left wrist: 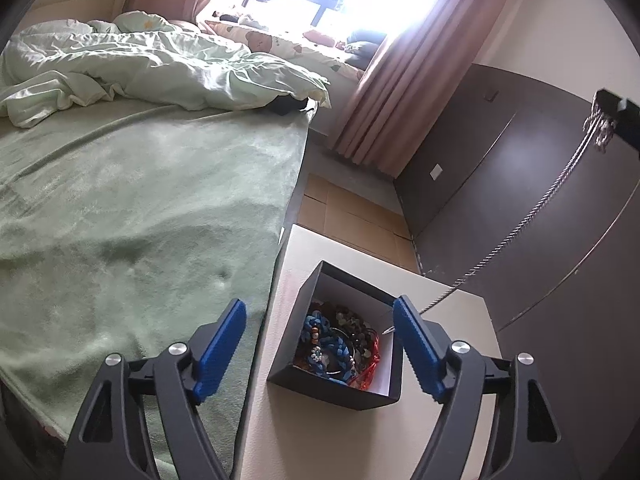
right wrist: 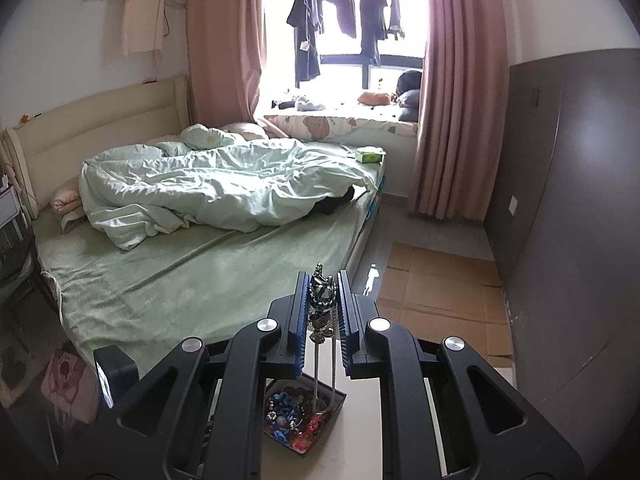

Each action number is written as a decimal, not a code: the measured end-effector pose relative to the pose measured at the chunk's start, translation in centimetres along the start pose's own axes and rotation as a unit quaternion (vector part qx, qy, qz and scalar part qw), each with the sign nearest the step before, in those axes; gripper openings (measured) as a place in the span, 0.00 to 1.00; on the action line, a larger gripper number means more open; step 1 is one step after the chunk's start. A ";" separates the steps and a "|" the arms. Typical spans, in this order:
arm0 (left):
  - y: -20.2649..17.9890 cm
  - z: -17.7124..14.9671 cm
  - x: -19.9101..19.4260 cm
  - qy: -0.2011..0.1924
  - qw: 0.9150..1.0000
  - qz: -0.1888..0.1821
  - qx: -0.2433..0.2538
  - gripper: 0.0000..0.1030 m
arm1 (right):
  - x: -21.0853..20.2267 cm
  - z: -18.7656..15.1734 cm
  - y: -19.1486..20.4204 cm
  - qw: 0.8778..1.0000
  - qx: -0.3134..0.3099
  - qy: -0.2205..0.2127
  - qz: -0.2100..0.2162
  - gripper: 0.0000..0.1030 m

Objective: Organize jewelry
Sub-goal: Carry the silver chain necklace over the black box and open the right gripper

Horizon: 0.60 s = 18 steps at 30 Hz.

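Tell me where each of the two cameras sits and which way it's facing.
Left wrist: sits behind the open left gripper, looking down at the black square jewelry box on the white table, green bed alongside.
Right wrist: sits higher, behind the right gripper shut on a silver metal chain necklace, facing bed and window.
Shared: box, necklace, bed, pink curtains.

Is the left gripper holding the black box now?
No, the left gripper stands open around the black box, its blue pads clear of the walls.
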<state>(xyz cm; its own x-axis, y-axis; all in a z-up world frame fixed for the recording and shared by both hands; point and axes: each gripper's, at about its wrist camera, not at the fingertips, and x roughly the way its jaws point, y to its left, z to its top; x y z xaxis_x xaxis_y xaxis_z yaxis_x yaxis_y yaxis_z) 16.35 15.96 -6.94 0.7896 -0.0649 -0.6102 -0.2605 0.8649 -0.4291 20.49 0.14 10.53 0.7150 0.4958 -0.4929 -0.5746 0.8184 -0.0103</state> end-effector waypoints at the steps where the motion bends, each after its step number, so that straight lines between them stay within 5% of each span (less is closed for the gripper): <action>1: 0.0 0.0 0.0 -0.001 1.000 0.000 -0.002 0.76 | 0.2 -0.2 0.0 1.000 0.000 0.002 0.000 0.14; 5: 0.2 0.1 -0.3 -0.013 1.000 0.008 -0.006 0.91 | 1.2 -1.0 0.2 1.000 0.000 0.014 -0.001 0.13; 15: 0.8 0.2 0.0 -0.011 1.000 0.014 -0.024 0.92 | 4.5 -3.8 0.7 0.997 0.007 0.078 0.013 0.16; 18: 0.6 0.2 0.1 -0.011 1.000 0.017 -0.022 0.92 | 5.0 -4.8 0.8 0.996 0.008 0.092 0.017 0.55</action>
<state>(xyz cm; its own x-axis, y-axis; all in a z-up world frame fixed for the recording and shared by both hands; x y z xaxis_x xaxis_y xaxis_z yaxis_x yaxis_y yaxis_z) 16.33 16.56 -7.12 0.7916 -0.0258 -0.6105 -0.3107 0.8434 -0.4384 21.69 1.93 3.88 0.6093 0.4621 -0.6444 -0.5893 0.8076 0.0219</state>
